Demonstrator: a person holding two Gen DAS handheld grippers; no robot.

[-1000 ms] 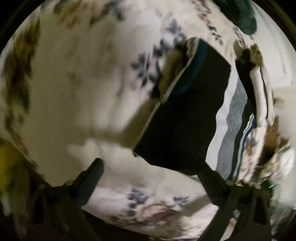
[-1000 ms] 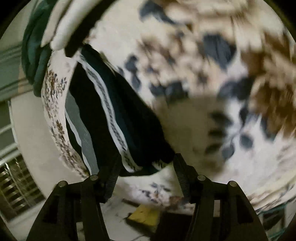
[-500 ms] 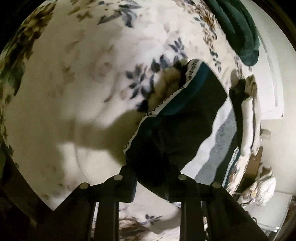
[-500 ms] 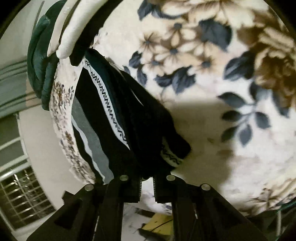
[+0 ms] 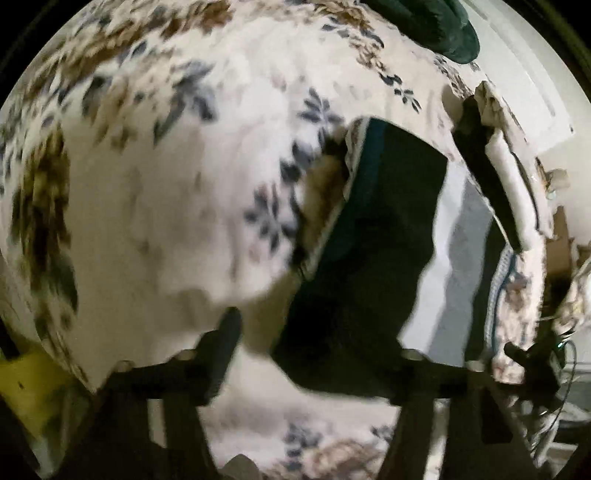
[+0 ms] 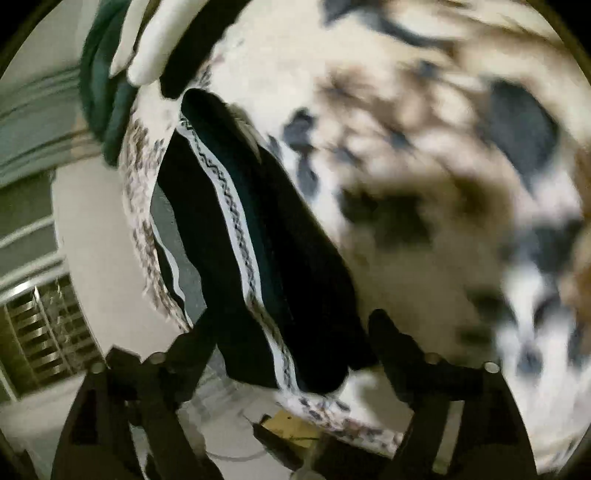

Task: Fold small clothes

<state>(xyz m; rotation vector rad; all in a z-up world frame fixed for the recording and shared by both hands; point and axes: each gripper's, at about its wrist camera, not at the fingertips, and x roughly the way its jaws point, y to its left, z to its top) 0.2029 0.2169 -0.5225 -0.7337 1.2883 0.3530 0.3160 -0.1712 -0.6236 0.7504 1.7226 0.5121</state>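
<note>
A dark folded garment (image 5: 369, 258) with a white patterned band is seen lying on the floral blanket (image 5: 166, 184), near its edge. Both tools, left tool (image 5: 314, 354) and right tool (image 6: 291, 343), have just been opened from a closed pinch; the cloth is released, so this fold seems finished. Both are angled downward at the garment's near edge, nothing gripped.

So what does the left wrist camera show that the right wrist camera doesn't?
Only the left wrist view shows the garment's wide pale grey and white panel and the left gripper, open.

Only the right wrist view shows the zigzag-patterned white band, a metal window grille, and the right gripper, open.

Both show the dark folded garment on the floral blanket, and a dark green cloth beyond.
</note>
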